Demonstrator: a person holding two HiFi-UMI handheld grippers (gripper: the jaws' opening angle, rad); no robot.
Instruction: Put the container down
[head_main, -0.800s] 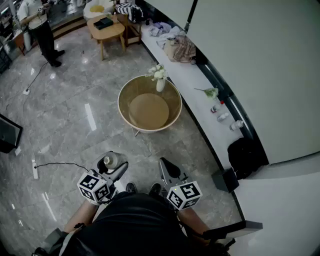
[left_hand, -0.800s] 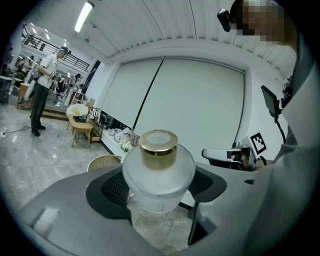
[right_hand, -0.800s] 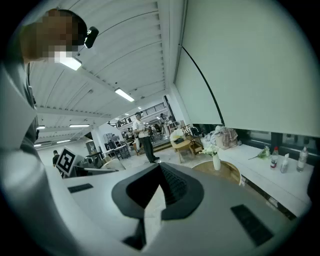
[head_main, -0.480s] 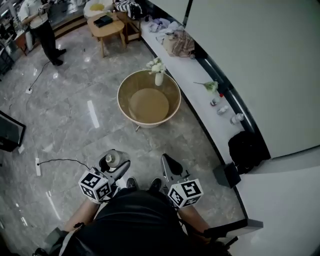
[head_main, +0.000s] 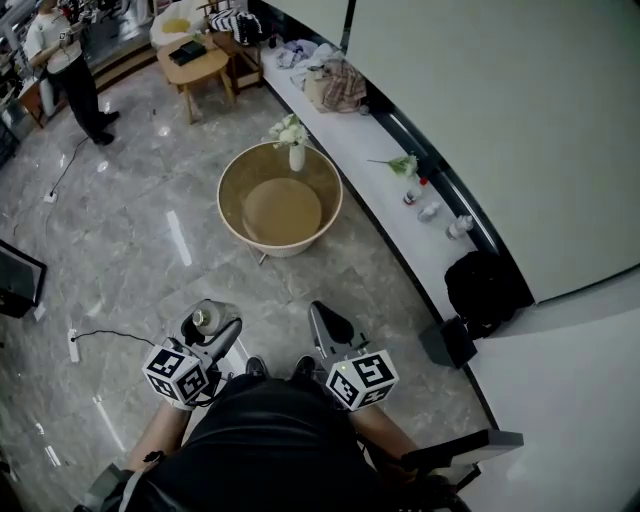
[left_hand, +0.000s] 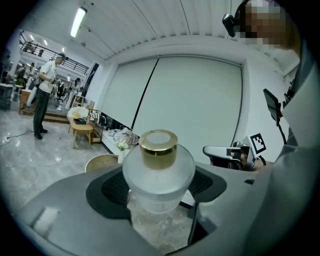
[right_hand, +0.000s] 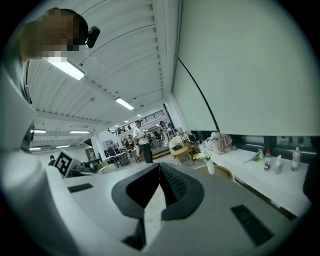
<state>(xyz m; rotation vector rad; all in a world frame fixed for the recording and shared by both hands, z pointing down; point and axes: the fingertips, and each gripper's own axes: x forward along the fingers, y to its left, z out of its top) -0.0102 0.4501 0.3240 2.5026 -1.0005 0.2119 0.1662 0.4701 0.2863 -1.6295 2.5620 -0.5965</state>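
Fingers (left_hand: 112, 189) of the left gripper (head_main: 210, 325) stand wide apart, and their dark pads clamp the frosted glass container (left_hand: 159, 172) between them. It sits upright with its gold cap (left_hand: 158, 147) on top. I see it held clear of the marble floor (head_main: 130, 250), at about 7 o'clock from the round wooden table (head_main: 232, 215) in the head view.

On the right gripper (head_main: 328, 322), the fingers (right_hand: 176, 189) are pressed together at their tips and carry nothing. Only a sliver of floor shows behind them. It hangs beside the left gripper, at about 6 o'clock from the table.

Against the frame from just under a second ago, the grip on the container has not changed. Both grippers have drifted slightly left in my head view. The table, with its vase of white flowers (head_main: 292, 140) at the 12 o'clock rim, has slid up and left. The standing person (head_main: 62, 60) at 10 o'clock has slid the same way.
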